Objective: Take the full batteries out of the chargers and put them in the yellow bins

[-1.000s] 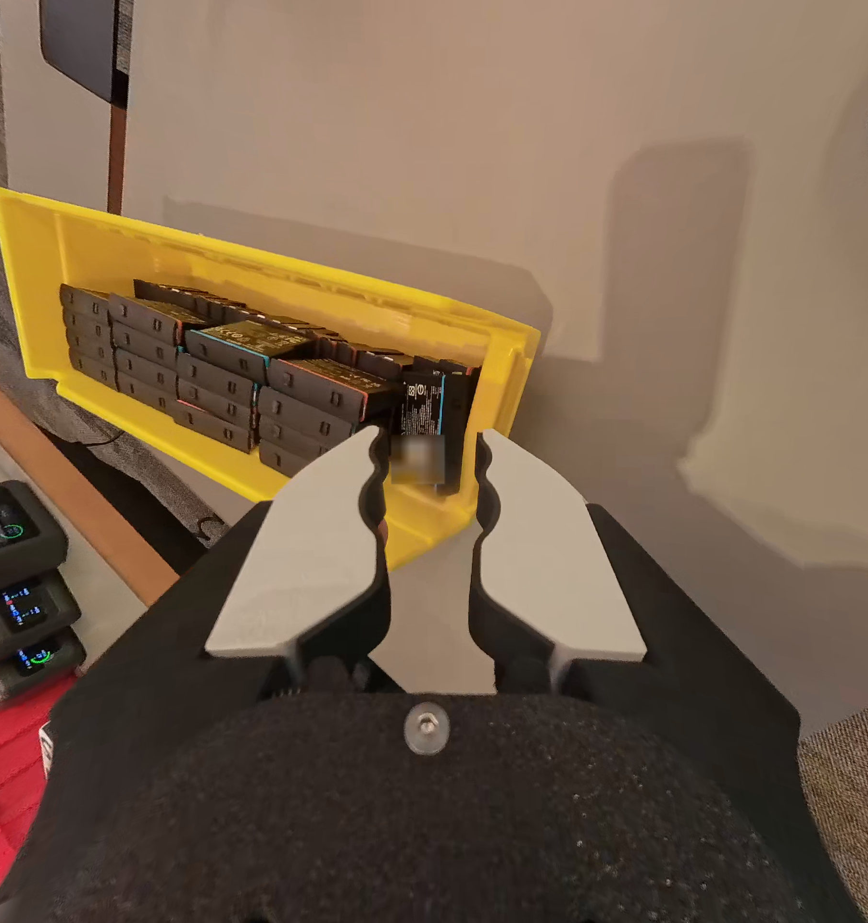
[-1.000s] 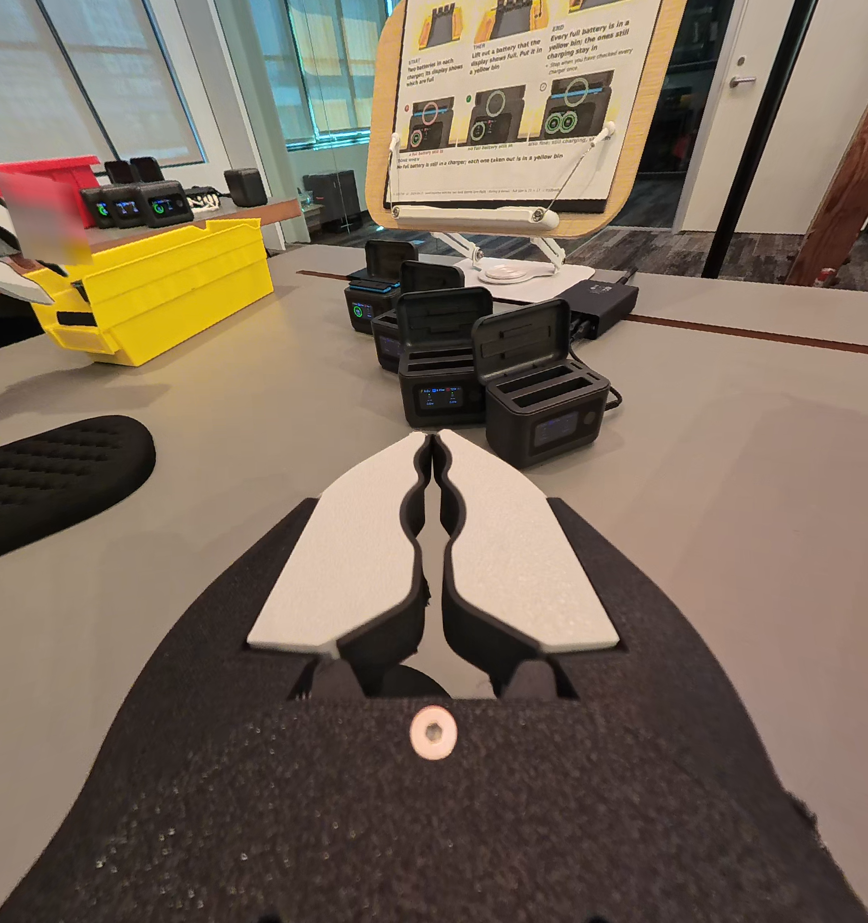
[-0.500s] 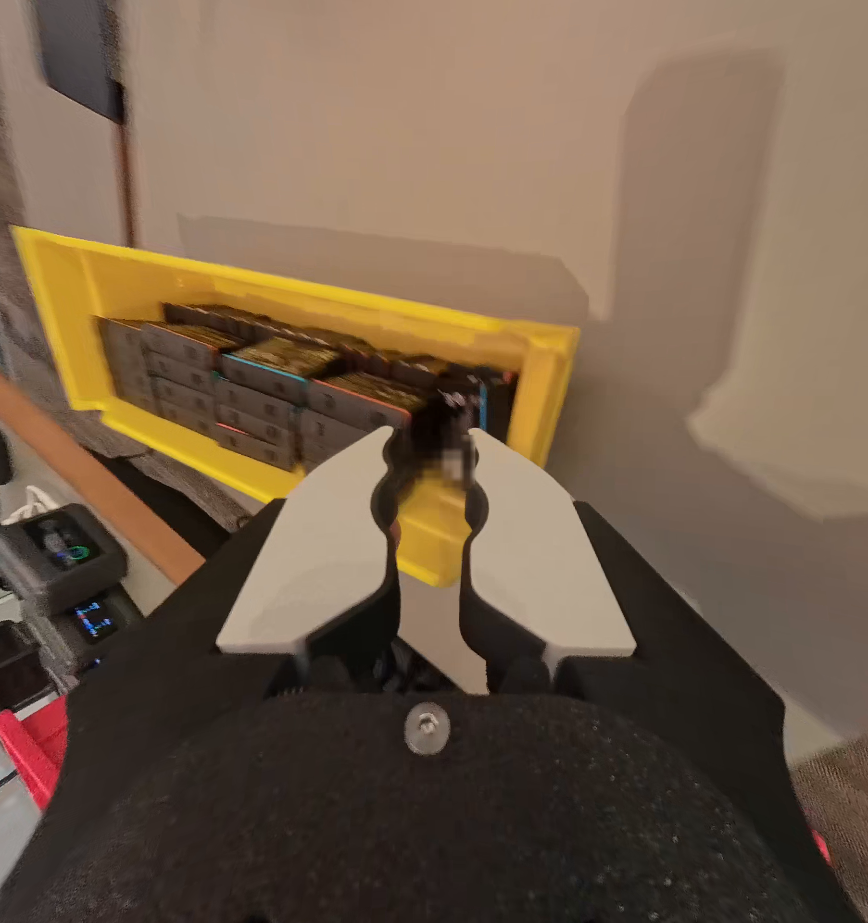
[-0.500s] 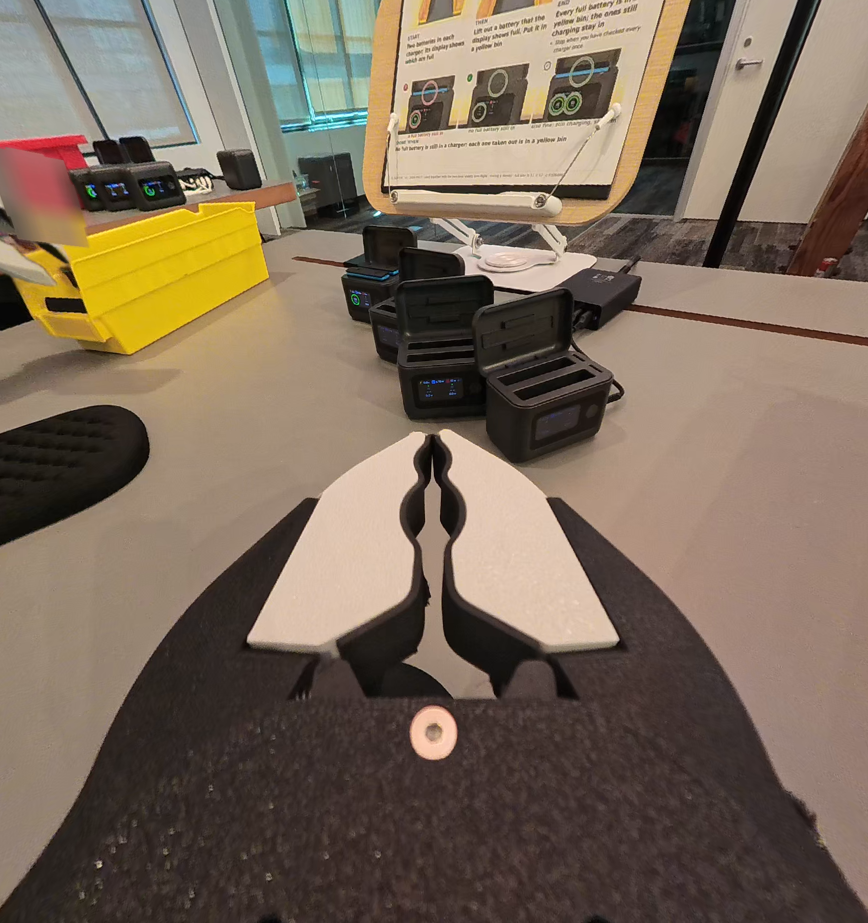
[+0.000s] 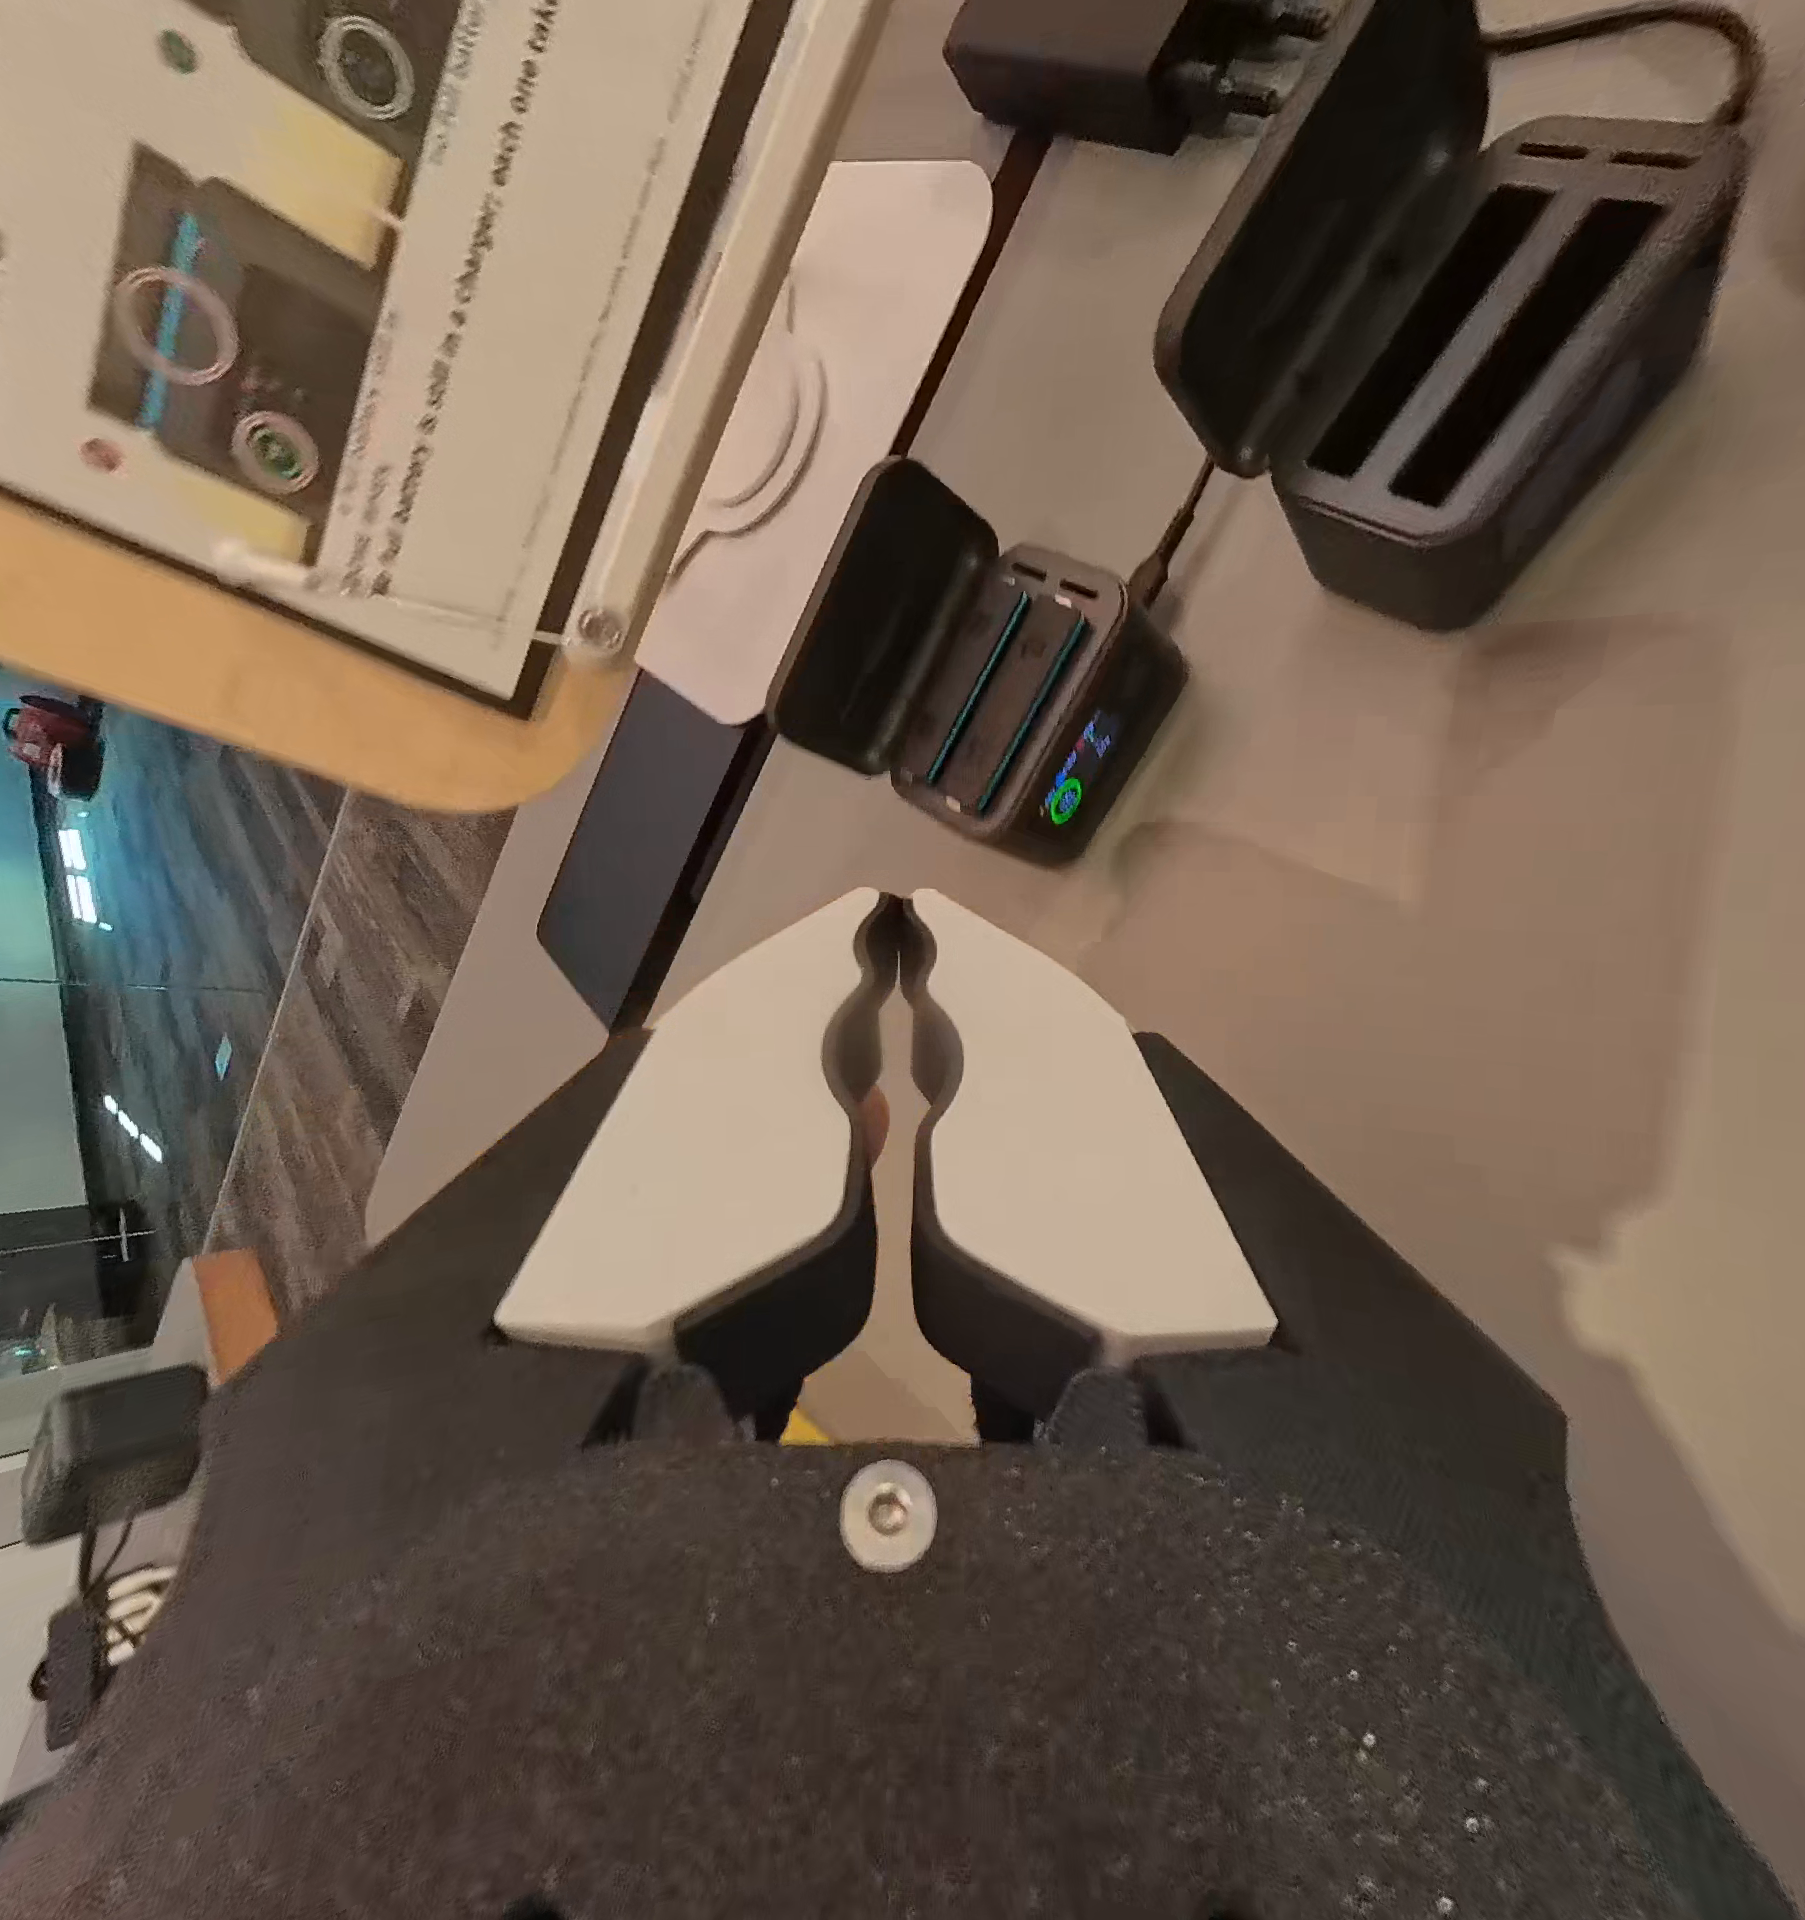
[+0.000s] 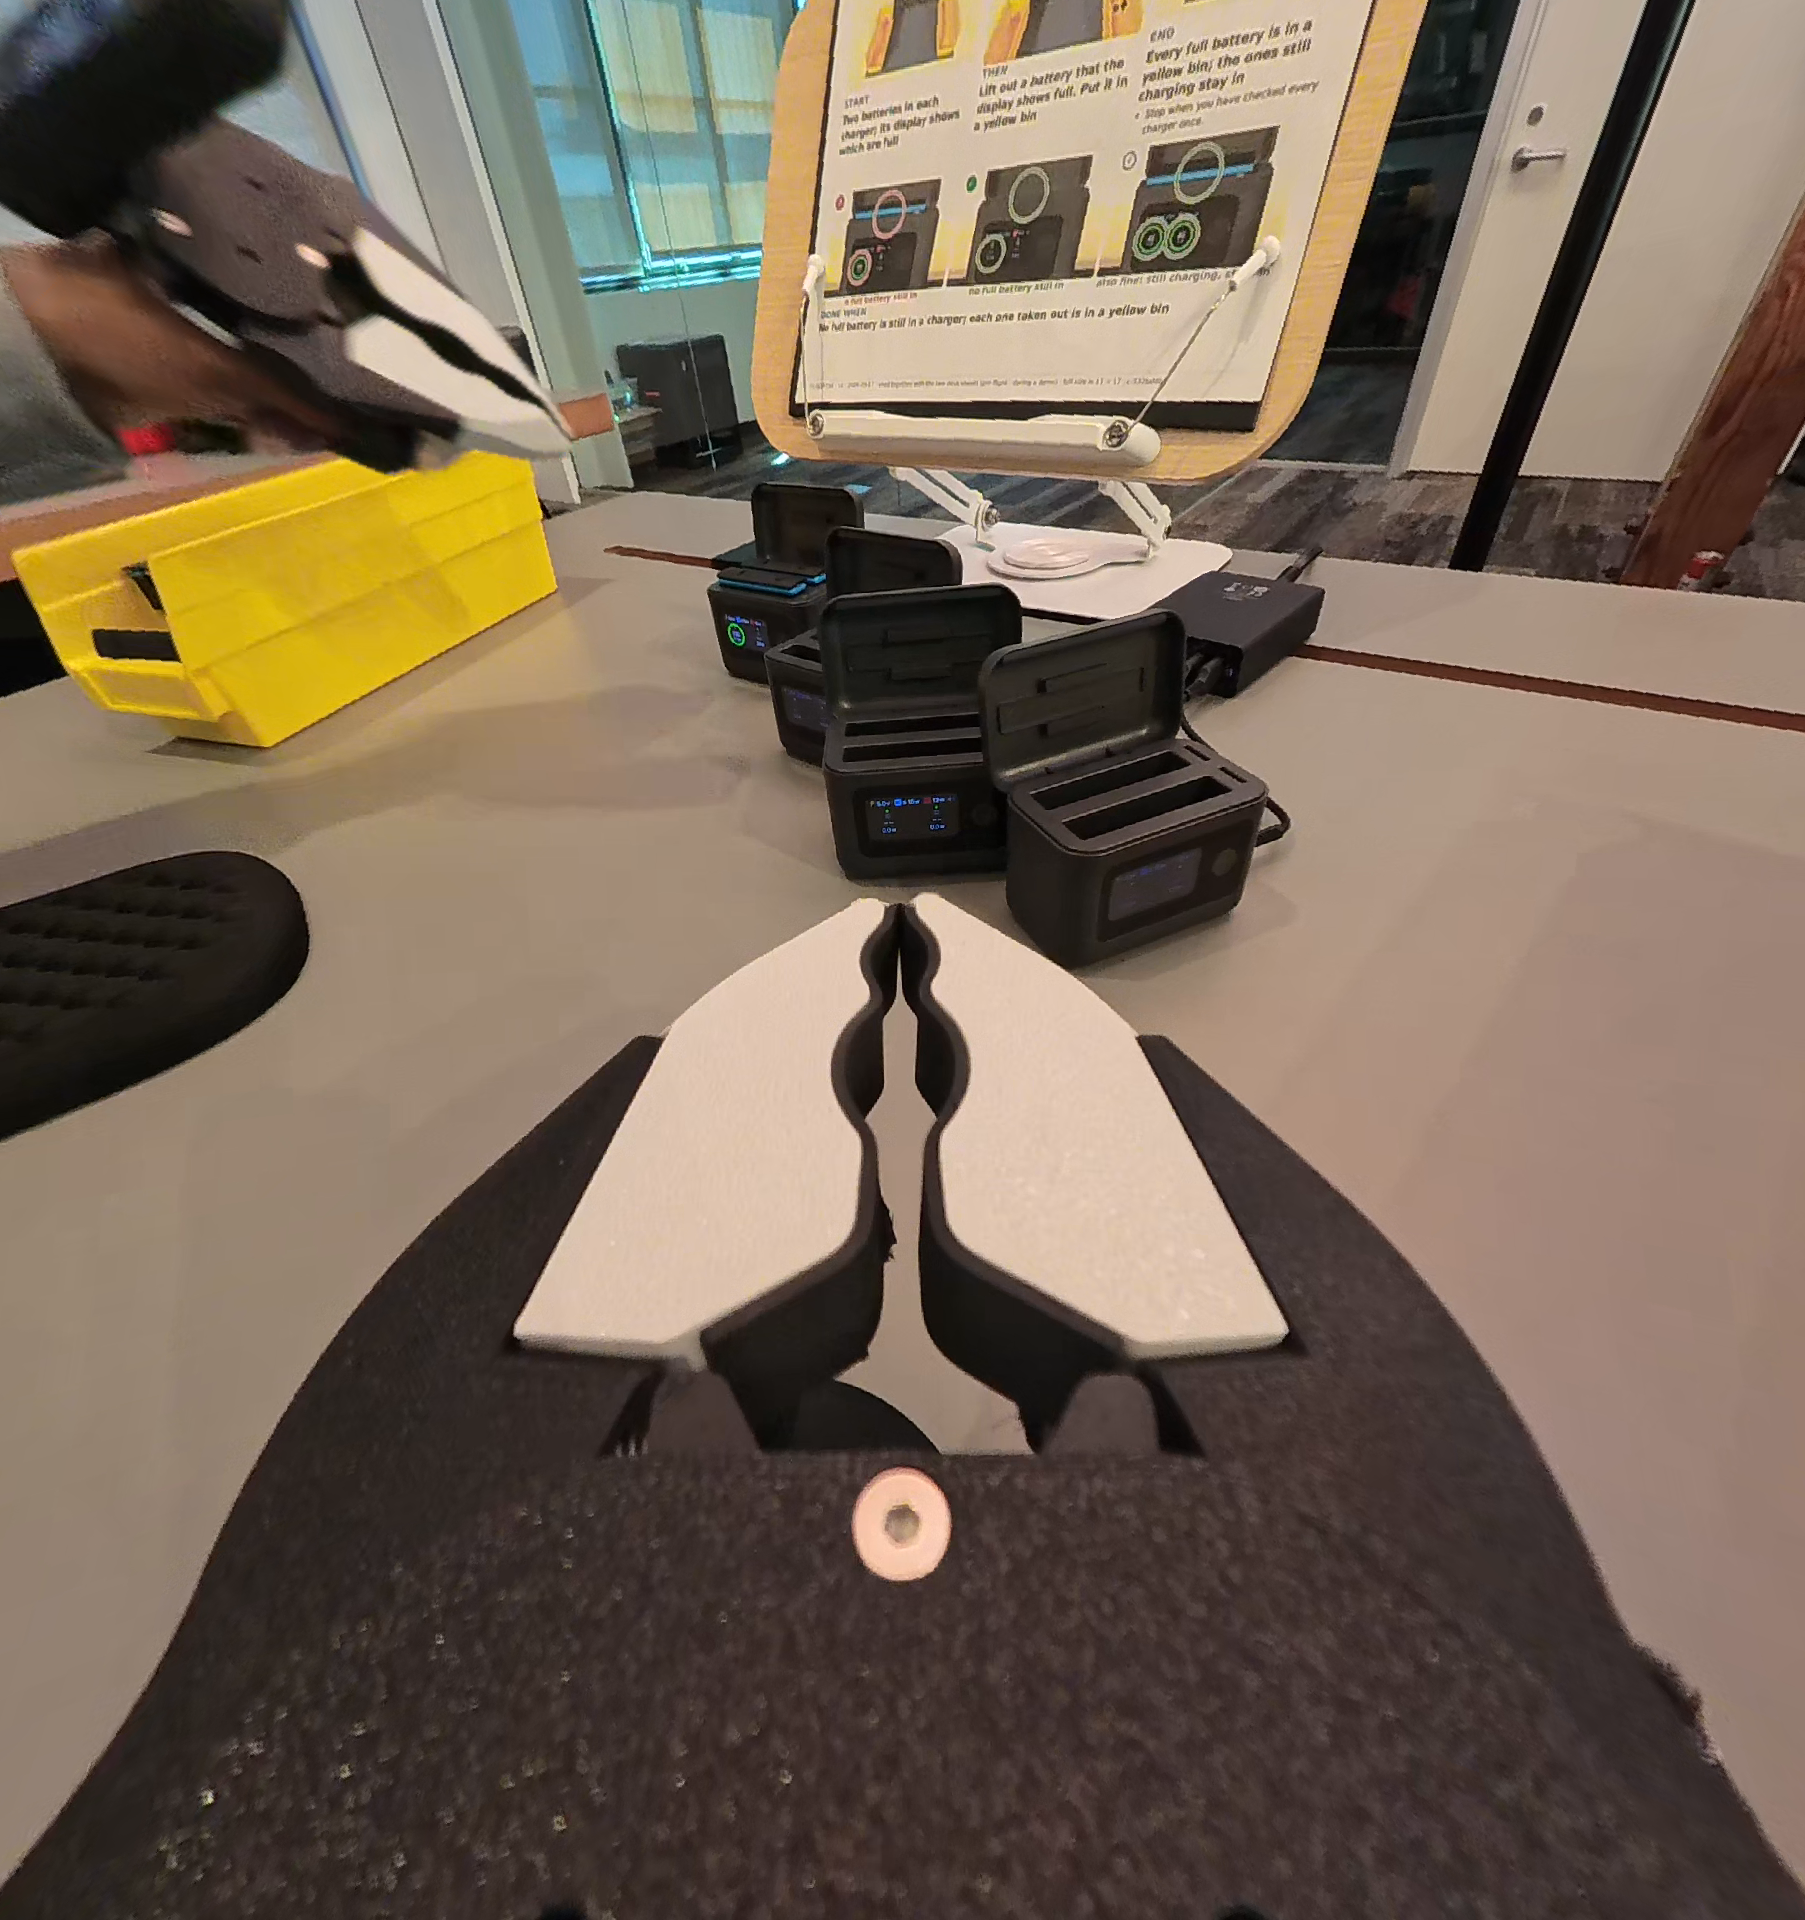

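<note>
My left gripper (image 5: 898, 904) is shut and empty, held in the air and pointing at an open charger (image 5: 1012, 696) that holds two teal-edged batteries (image 5: 991, 681); its display shows a green ring. An open charger with empty slots (image 5: 1480, 343) lies beyond it. In the right wrist view the left gripper (image 6: 524, 426) hovers above the yellow bin (image 6: 295, 592). My right gripper (image 6: 898, 912) is shut and empty, low over the table, in front of several open black chargers (image 6: 1126, 821). The far-left charger (image 6: 763, 613) holds batteries and shows a green ring.
An instruction board on a white stand (image 6: 1043, 208) stands behind the chargers, with a black power brick (image 6: 1241, 613) and cables beside it. A black textured pad (image 6: 98, 966) lies at the left on the grey table (image 6: 1500, 1039). Across from one pair of fingers to the other is roughly 35 cm.
My left gripper has closed and swung away from the yellow bin, where a battery stayed behind, toward the chargers. The right gripper has barely moved.
</note>
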`<state>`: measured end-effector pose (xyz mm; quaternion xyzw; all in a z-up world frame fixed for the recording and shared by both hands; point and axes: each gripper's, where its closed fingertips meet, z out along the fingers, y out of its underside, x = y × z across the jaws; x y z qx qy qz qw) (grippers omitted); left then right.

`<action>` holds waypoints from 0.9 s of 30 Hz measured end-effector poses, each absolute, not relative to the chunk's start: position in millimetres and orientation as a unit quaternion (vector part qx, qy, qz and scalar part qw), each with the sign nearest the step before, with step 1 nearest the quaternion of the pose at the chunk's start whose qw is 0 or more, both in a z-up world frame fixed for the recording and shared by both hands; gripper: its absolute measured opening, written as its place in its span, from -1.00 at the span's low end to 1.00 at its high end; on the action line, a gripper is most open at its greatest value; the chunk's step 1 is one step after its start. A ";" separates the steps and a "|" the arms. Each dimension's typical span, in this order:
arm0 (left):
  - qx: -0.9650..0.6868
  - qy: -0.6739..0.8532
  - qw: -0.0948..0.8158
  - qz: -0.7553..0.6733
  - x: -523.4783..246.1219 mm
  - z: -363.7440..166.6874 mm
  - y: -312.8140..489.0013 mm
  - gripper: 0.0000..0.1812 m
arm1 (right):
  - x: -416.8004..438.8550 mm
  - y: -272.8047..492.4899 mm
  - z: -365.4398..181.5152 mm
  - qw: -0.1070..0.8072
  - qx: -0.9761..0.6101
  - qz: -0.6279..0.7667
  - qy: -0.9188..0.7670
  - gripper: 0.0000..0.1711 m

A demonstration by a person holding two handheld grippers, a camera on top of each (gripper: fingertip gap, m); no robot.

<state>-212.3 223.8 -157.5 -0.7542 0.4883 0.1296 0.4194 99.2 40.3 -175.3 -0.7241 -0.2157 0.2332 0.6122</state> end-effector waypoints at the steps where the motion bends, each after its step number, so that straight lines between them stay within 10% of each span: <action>1: -0.753 0.492 0.414 0.137 -206.4 -164.3 234.8 -1.00 | 99.5 40.1 -175.0 0.613 -0.723 0.234 -0.215 -1.00; 27: -0.701 0.568 0.355 0.243 -203.6 -216.3 276.3 -1.00 | 103.1 38.8 -169.7 0.622 -0.714 0.251 -0.203 -1.00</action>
